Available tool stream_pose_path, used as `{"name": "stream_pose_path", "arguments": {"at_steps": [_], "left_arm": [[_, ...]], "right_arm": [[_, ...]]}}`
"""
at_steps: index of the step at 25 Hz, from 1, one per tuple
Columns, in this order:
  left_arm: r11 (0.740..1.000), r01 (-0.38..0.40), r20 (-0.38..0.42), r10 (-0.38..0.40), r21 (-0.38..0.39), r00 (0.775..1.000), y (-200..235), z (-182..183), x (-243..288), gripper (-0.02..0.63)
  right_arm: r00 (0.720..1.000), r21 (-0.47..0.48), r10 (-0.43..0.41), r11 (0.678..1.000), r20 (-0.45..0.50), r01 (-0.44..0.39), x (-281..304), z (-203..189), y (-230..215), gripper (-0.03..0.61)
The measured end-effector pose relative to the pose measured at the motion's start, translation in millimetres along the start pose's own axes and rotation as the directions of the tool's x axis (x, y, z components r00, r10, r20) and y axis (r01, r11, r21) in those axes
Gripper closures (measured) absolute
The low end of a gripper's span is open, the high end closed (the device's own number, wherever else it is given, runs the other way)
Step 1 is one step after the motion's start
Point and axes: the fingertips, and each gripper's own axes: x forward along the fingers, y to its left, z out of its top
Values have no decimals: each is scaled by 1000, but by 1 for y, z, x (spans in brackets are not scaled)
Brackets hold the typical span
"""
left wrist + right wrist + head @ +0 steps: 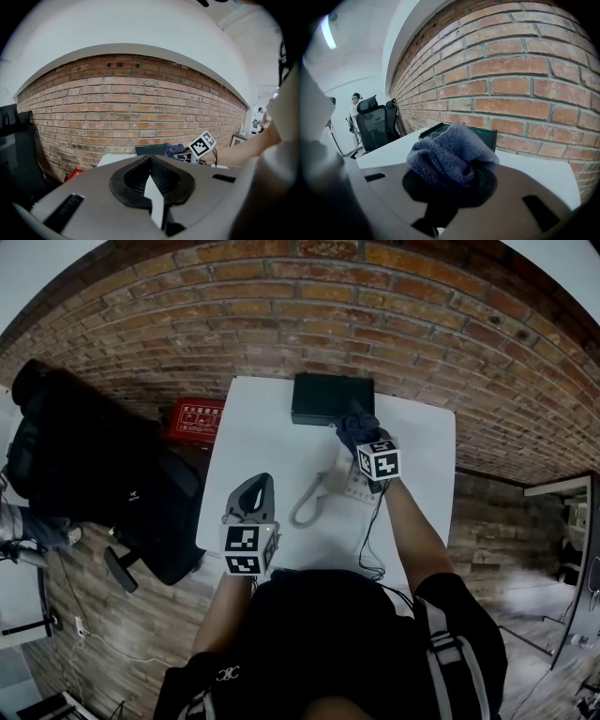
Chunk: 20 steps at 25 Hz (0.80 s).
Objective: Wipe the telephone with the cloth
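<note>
A pale telephone lies on the white table, its handset off to the left with a coiled cord. My right gripper hovers over the telephone's far end, shut on a bunched blue-grey cloth. In the right gripper view the cloth bulges out of the right gripper and hides the telephone. My left gripper is held above the table's near left part, apart from the telephone, its jaws together and empty. From the left gripper I see the cloth ahead.
A flat black box sits at the table's far edge against the brick wall. A red box and a black office chair stand left of the table. A black cable runs off the near edge.
</note>
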Motion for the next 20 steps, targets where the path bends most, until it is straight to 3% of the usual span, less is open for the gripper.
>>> {"name": "stream_pose_path", "arguments": {"at_steps": [20], "left_arm": [[995,95,32,-96,8,995,-16,8,5,621]], "right_arm": [[999,-74,40,996,-12,-41,-42,-49,63,528]]}}
